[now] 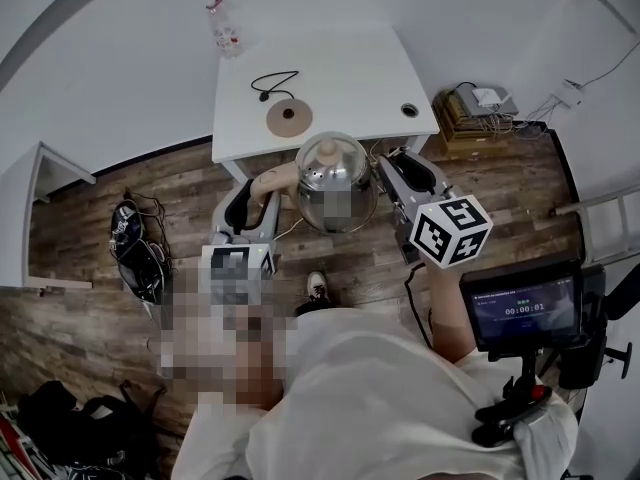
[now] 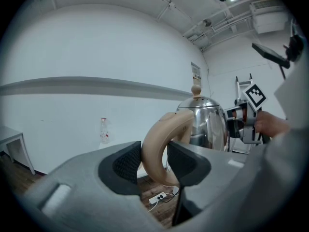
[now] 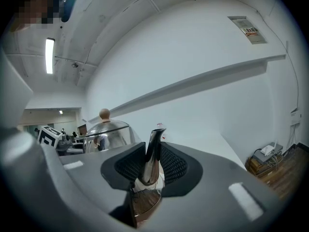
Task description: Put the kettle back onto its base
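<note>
A steel kettle (image 1: 335, 173) with a beige handle (image 1: 275, 180) and a round lid knob hangs in the air over the wooden floor, just in front of the white table (image 1: 340, 78). My left gripper (image 1: 256, 202) is shut on the handle (image 2: 161, 144), which fills the gap between its pads. My right gripper (image 1: 394, 173) is shut on the thin steel spout (image 3: 153, 153). The round tan base (image 1: 289, 118) lies on the table with its black cord (image 1: 274, 83), beyond the kettle. The kettle body (image 2: 207, 120) shows past the left gripper (image 2: 154, 166), and beside the right gripper (image 3: 152, 167) too.
A clear bottle (image 1: 225, 28) stands at the table's far left corner, and a cable hole (image 1: 409, 110) is at its right. Bags and cables (image 1: 135, 253) lie on the floor to the left. Stacked boxes (image 1: 475, 118), a ladder (image 1: 600, 213) and a timer screen (image 1: 525, 308) are on the right.
</note>
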`<state>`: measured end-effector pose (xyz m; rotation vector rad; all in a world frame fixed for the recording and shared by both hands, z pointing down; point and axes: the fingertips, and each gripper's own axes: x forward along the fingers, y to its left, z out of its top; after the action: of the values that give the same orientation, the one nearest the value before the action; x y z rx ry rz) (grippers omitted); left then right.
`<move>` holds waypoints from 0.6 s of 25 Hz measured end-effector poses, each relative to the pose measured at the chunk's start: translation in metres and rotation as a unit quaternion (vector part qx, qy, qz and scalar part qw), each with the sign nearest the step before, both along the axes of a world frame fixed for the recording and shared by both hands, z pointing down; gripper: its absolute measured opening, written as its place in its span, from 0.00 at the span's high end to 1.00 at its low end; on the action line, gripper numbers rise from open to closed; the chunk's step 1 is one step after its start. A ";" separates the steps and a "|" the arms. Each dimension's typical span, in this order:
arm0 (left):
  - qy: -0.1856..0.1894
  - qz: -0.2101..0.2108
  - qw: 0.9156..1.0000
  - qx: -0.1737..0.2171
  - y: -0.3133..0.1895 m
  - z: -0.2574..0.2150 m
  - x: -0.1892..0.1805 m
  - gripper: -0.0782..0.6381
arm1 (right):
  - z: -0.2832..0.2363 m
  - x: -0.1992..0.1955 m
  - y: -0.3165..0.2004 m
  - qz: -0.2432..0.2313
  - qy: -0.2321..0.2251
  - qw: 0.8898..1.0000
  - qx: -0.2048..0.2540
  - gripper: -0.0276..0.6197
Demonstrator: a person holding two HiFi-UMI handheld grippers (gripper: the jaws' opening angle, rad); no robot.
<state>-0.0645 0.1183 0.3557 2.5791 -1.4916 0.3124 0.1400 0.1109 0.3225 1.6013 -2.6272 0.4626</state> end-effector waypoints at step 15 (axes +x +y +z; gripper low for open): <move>0.000 0.029 1.000 -0.003 -0.095 0.005 -0.038 0.64 | 0.006 -0.037 -0.083 0.029 -0.009 1.000 -0.008 0.81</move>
<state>-0.1022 0.0237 0.3607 2.6224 -1.4152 0.3218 0.1028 0.0282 0.3286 1.6802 -2.5889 0.5033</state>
